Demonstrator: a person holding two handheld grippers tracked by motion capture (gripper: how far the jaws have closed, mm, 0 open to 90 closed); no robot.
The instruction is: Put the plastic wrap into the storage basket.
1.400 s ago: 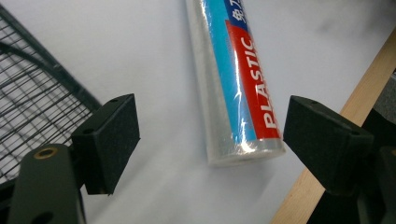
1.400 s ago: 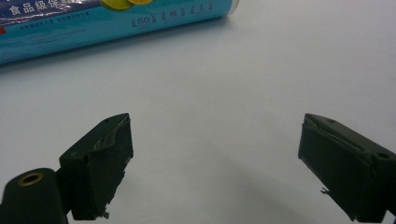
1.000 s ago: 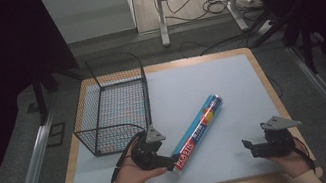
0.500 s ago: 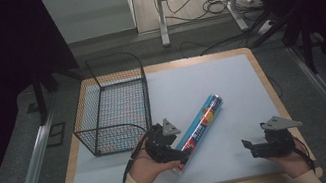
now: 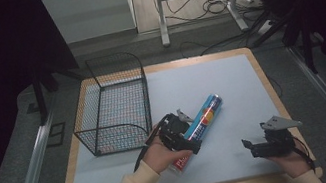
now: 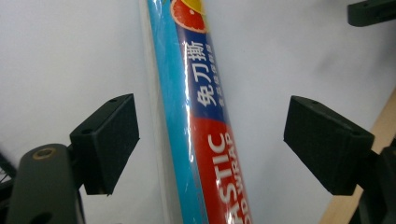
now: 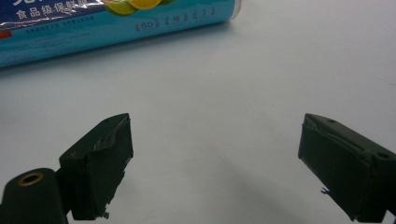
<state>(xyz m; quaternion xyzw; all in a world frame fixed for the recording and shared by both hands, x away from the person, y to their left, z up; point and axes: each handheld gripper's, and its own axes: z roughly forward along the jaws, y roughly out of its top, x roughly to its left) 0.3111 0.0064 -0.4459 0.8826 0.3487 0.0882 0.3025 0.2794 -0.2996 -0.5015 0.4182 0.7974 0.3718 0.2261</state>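
Straddling the near end of the wrap roll, the left gripper has its jaws spread wide, one on each side and neither touching it. The right gripper sits well apart at the mat's near right, jaws also spread over bare surface. The roll lies diagonally mid-mat, with the wire basket beyond at left.
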